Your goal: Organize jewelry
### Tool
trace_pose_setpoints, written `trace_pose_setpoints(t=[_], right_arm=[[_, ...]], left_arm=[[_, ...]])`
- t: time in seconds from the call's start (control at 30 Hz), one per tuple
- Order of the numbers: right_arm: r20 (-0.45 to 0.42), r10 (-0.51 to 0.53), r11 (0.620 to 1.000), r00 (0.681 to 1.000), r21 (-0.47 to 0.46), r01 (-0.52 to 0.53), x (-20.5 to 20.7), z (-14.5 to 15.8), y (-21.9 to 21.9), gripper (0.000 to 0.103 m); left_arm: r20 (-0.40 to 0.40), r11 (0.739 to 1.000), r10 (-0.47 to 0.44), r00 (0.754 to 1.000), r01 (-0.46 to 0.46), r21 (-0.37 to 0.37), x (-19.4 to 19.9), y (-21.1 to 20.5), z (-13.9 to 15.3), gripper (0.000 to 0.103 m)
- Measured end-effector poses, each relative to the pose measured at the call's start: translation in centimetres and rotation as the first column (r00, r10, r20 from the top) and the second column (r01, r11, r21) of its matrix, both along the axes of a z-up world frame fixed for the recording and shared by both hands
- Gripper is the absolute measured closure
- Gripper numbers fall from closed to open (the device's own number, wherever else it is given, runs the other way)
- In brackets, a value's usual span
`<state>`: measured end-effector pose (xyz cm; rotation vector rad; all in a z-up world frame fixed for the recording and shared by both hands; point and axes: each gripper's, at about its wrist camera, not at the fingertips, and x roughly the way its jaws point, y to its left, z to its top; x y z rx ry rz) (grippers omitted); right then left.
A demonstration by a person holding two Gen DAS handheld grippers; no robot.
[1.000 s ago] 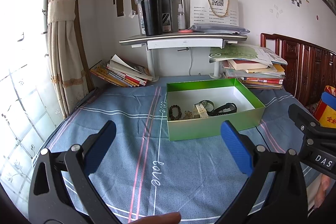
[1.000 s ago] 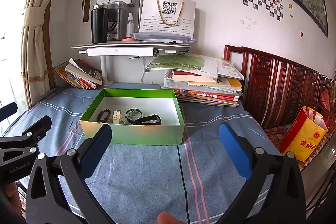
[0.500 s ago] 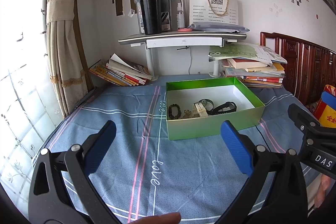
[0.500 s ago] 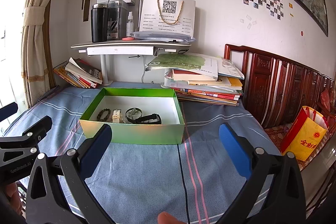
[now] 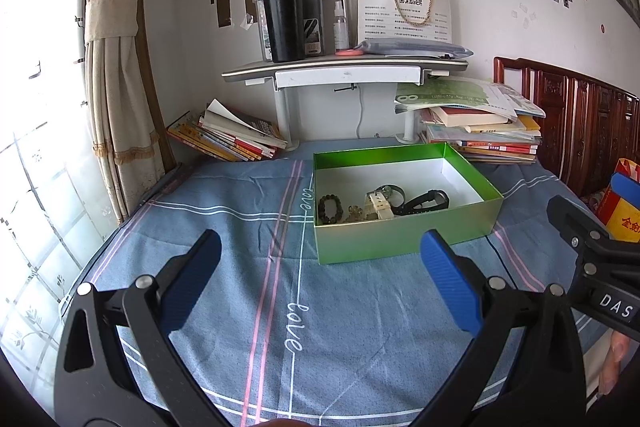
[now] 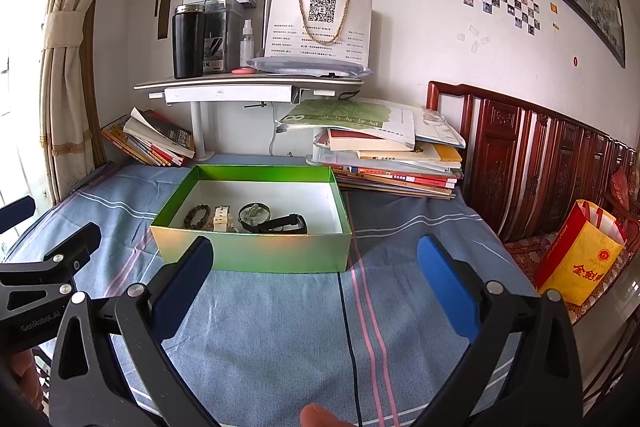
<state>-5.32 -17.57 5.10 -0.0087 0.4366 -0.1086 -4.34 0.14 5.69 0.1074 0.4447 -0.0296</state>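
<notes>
A green box [image 5: 404, 243] [image 6: 256, 255] with a white inside sits on the blue bedcover. In it lie a dark bead bracelet [image 5: 330, 207] [image 6: 197, 216], a cream watch [image 5: 380, 203] [image 6: 220, 217], a round glassy bangle [image 5: 390, 191] [image 6: 254, 213] and a black watch [image 5: 428, 201] [image 6: 284, 224]. My left gripper [image 5: 320, 279] is open and empty, held above the cover in front of the box. My right gripper [image 6: 314, 279] is open and empty, also in front of the box.
Book stacks [image 5: 480, 135] [image 6: 392, 163] lie behind the box on the right, and more books [image 5: 228, 139] lean at the left. A small desk [image 5: 344, 71] with a black cup [image 5: 283, 23] stands behind. A curtain [image 5: 116, 67] and a wooden bedframe [image 6: 532, 163] flank the bed.
Both views have shifted very slightly; the grippers stay open and nothing in the box has moved.
</notes>
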Motion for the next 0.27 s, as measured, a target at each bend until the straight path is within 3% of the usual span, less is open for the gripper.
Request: trace_pose_setpoints(t=[0.27], right_arm=[[-0.01,-0.001,1.0,1.0,0.008,0.001,0.17,-0.04,-0.07,0.003]], left_arm=[[-0.014,1.0,-0.003,1.0,0.003,-0.001,0.24,0.06,-0.13,0.004]])
